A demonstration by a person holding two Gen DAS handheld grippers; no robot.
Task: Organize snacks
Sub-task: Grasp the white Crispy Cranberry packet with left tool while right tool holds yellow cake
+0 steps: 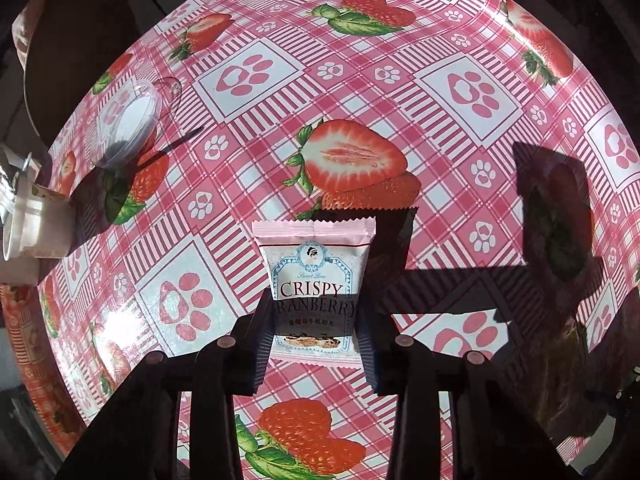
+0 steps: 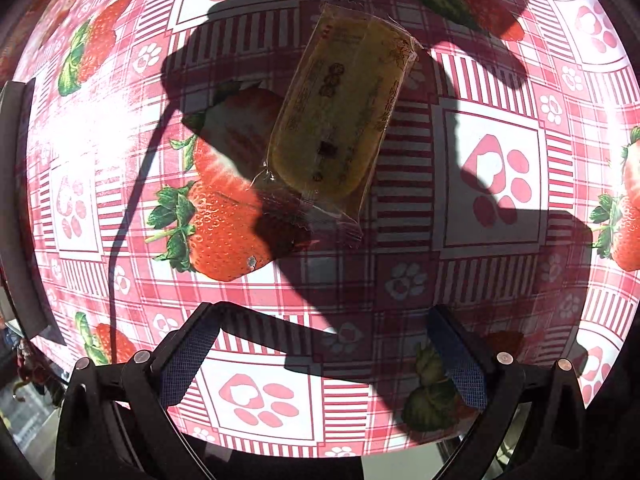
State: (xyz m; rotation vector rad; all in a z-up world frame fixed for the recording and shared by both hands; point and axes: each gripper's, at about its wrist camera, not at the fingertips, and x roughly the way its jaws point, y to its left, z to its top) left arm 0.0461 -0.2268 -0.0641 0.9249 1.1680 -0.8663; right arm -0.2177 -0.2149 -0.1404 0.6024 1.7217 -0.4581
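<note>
Off at the far left edge of the bench [image 1: 400,92], in the left wrist view, a clear plastic bowl [image 1: 128,128] stands tipped on the strawberry-print cloth, with a white container [image 1: 40,228] just beside the rim below it. Toward the middle, the left tongs [image 1: 316,344] are clenched on a pink packet marked "Crispy Cranberry" [image 1: 314,280], pinching its lower sides so that it stands upright above the cloth, clear of the surface as far as its shadow suggests. Over in the right wrist view, a yellow-green snack in a clear wrapper [image 2: 340,120] lies flat and slantwise on the cloth, well ahead of the right tongs [image 2: 324,360], which hang released above it with both blue pads wide apart and nothing between them.

By my reading, the step in hand is carrying the pink packet to wherever the snacks are being gathered, likely the bowl. Next, the left arm would need to swing leftward and let go over it, while the right tongs should descend and turn to match the wrapper's slant before closing.
</note>
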